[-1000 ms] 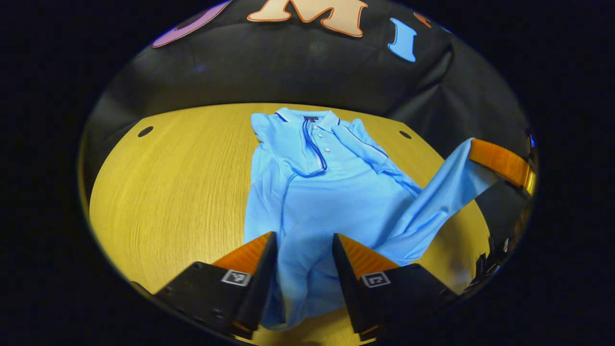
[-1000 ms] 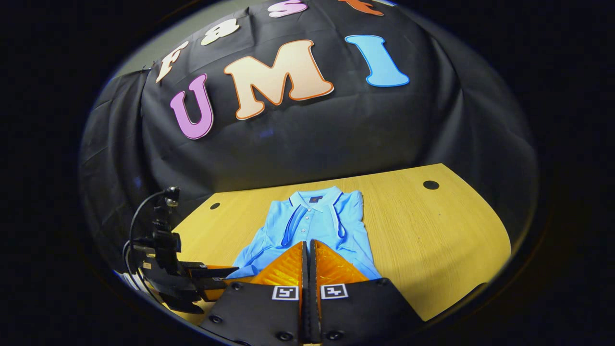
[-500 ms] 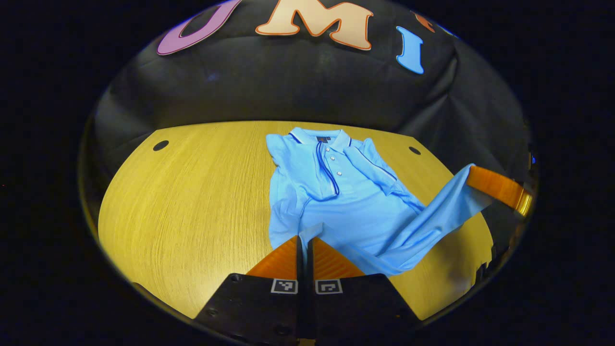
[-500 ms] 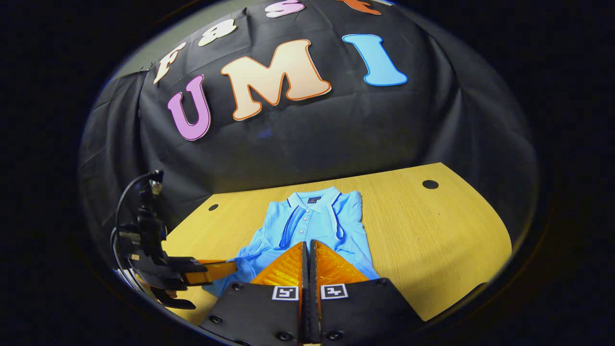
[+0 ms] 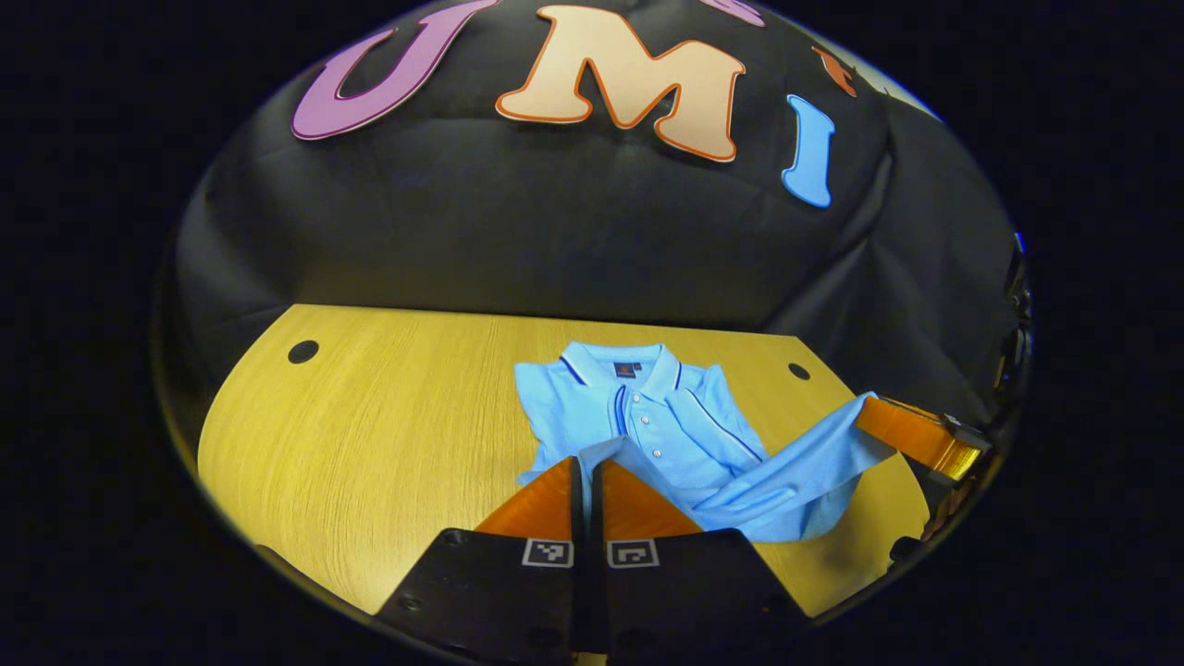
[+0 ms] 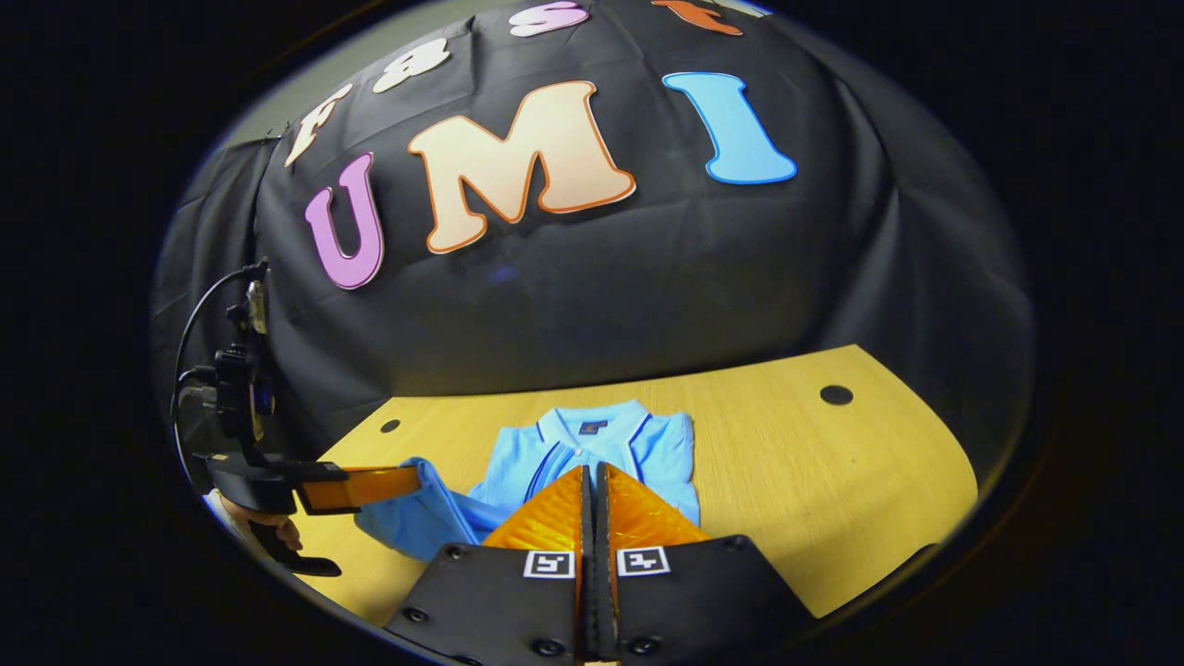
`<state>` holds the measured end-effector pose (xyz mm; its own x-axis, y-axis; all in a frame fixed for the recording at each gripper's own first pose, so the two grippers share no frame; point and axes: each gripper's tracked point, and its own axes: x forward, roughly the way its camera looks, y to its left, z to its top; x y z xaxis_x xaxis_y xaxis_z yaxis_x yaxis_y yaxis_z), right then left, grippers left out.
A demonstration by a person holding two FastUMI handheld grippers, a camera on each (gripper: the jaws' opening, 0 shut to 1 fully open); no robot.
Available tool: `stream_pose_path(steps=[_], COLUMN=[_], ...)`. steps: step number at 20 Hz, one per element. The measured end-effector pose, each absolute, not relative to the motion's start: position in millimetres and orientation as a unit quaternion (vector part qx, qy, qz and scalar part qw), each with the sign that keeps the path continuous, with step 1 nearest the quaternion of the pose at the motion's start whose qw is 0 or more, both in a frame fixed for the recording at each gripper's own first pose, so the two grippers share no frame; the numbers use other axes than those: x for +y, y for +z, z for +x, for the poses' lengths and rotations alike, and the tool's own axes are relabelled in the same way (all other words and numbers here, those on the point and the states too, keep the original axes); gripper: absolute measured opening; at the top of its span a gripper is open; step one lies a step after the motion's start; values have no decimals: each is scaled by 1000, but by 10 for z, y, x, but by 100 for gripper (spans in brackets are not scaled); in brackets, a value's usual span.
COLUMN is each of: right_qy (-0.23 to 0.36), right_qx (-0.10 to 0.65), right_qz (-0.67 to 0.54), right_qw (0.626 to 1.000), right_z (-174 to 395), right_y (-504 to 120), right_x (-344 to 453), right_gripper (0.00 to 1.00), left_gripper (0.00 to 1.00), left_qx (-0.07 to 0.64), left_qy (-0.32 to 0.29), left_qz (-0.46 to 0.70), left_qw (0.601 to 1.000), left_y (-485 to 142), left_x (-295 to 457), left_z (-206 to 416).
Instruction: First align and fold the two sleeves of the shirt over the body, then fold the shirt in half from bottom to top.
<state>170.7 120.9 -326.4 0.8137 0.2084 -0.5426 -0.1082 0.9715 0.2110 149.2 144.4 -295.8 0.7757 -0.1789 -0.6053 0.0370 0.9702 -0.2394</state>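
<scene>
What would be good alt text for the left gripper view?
The left gripper, shut, pinches the lifted hem of a blue polo shirt on a wooden table. At right, the right gripper lifts the hem's other corner; the collar lies flat.

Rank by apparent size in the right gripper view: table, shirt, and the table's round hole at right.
1. table: largest.
2. shirt: smaller, partly hidden behind the right gripper fingers.
3. round hole: smallest by far.
</scene>
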Motion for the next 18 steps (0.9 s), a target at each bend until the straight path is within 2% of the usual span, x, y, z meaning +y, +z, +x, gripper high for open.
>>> stream_pose_path(steps=[9,15,17,18], right_qy=[36,6,3,5], right_qx=[277,290,298,296], right_qz=[55,38,32,24], right_qw=[959,956,954,955], right_z=[2809,3168,3150,3106], right_y=[-3725,-4215,-4318,-4301], right_x=[997,939,931,929], right_gripper=[2,2,7,26], left_gripper=[0,0,0,33], left_qx=[294,292,296,294], left_qy=[-39,-37,-40,-43], left_qz=[-117,-116,-120,-123], left_qw=[948,949,947,947], left_y=[-3078,-3465,-3533,-3524], left_x=[1828,1928,1924,1917], left_z=[2530,2858,2837,2824])
